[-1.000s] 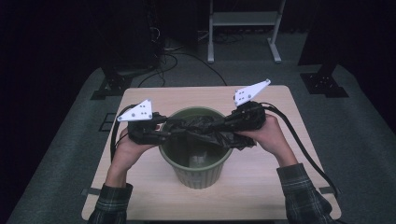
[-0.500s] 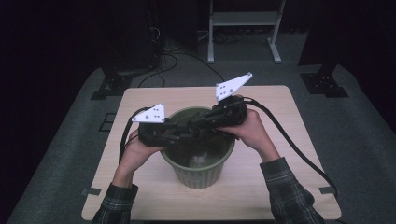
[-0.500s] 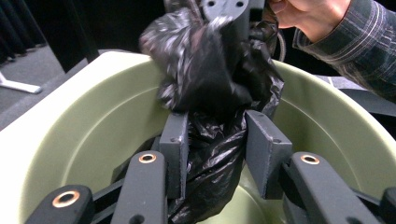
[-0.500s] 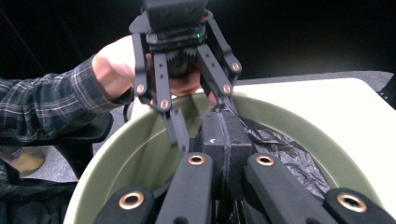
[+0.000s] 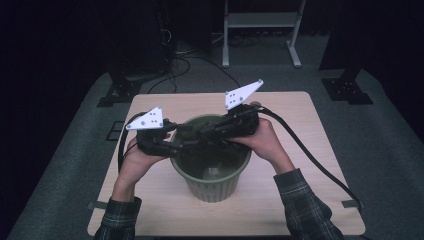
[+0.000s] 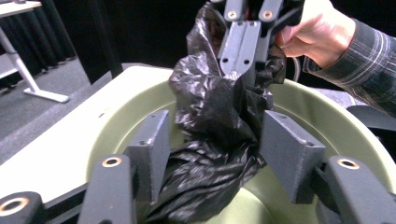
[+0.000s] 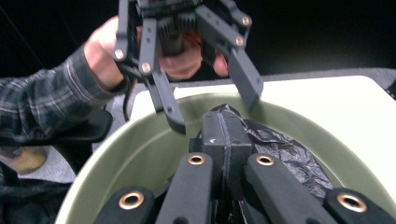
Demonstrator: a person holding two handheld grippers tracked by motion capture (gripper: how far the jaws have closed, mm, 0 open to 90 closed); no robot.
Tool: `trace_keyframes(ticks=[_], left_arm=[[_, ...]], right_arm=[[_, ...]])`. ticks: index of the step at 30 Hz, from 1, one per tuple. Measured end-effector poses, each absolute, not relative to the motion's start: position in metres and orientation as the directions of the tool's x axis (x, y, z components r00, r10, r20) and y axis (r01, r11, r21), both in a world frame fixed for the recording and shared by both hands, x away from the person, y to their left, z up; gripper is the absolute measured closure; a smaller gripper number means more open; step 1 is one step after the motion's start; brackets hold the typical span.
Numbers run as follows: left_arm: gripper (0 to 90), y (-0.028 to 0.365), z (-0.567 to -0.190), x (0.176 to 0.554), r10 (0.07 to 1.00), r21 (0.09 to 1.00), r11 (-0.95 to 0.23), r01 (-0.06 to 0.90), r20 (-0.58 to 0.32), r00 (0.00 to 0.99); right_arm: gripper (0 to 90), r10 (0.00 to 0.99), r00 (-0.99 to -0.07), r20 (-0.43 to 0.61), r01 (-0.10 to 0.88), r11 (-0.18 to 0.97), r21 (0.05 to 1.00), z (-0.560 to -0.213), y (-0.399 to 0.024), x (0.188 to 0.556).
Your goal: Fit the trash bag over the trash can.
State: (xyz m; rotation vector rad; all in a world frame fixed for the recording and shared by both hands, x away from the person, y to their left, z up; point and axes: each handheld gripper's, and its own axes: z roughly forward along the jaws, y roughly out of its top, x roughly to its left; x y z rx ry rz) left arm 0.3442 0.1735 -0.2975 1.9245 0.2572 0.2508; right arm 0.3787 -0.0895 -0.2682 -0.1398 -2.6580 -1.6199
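Right gripper point(image 7: 224, 135) jaws clamped on the black bag point(image 6: 215, 116), left gripper point(image 6: 217, 144) jaws just parting, apparently loose around it, over the green bin point(image 5: 212, 182).

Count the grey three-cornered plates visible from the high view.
2. One tops the left gripper, at the green bin's left rim; the other tops the right gripper, tilted up above the bin's far rim. None looks hidden.

A light wooden table point(image 5: 310, 125) carries a green bin point(image 5: 212, 182), standing upright near the middle, toward its near edge.
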Motion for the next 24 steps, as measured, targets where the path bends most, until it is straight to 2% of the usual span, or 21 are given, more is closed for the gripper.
trace_keyframes(ticks=[2,4,7,8,10,11,18,24], left_arm=[[45.1,0.169,-0.3,0.346,0.284,0.929,-0.366,0.06,0.05,0.958],[51.4,0.163,-0.303,0.347,0.265,0.926,-0.374,0.059,0.046,0.963],[70.6,0.159,-0.304,0.346,0.256,0.923,-0.38,0.052,0.051,0.965],[77.2,0.16,-0.304,0.346,0.258,0.923,-0.38,0.053,0.05,0.965],[83.3,0.165,-0.304,0.347,0.275,0.926,-0.372,0.062,0.046,0.96],[84.1,0.169,-0.305,0.348,0.278,0.927,-0.369,0.069,0.039,0.96],[84.3,0.188,-0.304,0.351,0.316,0.942,-0.322,0.096,0.011,0.949],[84.2,0.194,-0.303,0.351,0.328,0.944,-0.314,0.099,0.01,0.945]], right_arm=[[90.0,0.054,-0.996,0.076,0.093,0.444,0.891,-0.268,-0.089,0.378],[90.0,0.048,-0.996,0.079,0.092,0.44,0.893,-0.268,-0.088,0.378],[89.4,0.05,-0.996,0.076,0.09,0.447,0.89,-0.269,-0.087,0.377],[83.1,0.059,-0.996,0.068,0.087,0.45,0.889,-0.268,-0.088,0.377],[75.6,0.08,-0.995,0.062,0.091,0.447,0.89,-0.265,-0.095,0.377],[71.5,0.088,-0.994,0.058,0.091,0.445,0.891,-0.264,-0.098,0.377],[68.0,0.191,-0.98,0.058,0.131,0.395,0.909,-0.259,-0.15,0.377],[58.0,0.249,-0.965,0.08,0.173,0.379,0.909,-0.27,-0.182,0.377]])
